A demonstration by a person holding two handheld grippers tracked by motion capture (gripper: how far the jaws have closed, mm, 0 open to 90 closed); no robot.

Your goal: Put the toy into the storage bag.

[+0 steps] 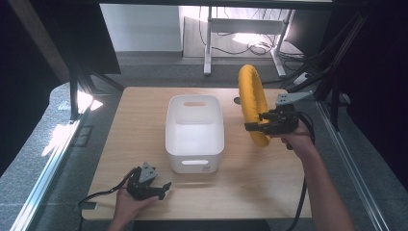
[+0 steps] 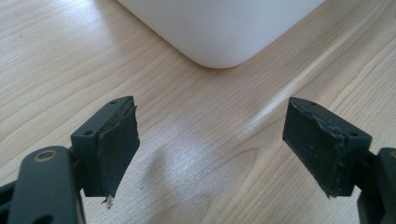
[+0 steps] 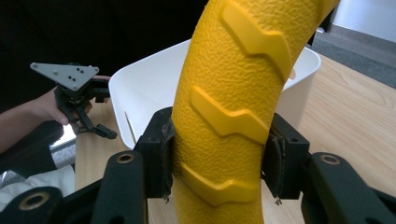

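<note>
Right gripper clamped on yellow ring, left gripper idle and wide open at the desk's near edge.

Right gripper [image 1: 255, 126]: both black jaws pressed flat against the sides of the yellow ring [image 1: 253, 103], pads [image 3: 164, 158] biting into its pebbled skin; ring [image 3: 233, 107] is a fat tube with raised chevron ridges, looks rubbery, held upright on edge above the right half of the desk [image 1: 144, 125], just beside the bin's right wall. Grey three-cornered plate on top of the gripper, cable trailing back along the forearm. Bin [image 1: 194, 132]: white smooth plastic, rectangular, rounded corners, slot handles in the end walls, mid-desk. Left gripper [image 1: 161, 188]: on the pale wood-grain top near the near-left corner, just short of the bin's rounded corner [image 2: 219, 51], jaws spread wide, nothing between them, frayed dark pads [image 2: 116, 147].
</note>
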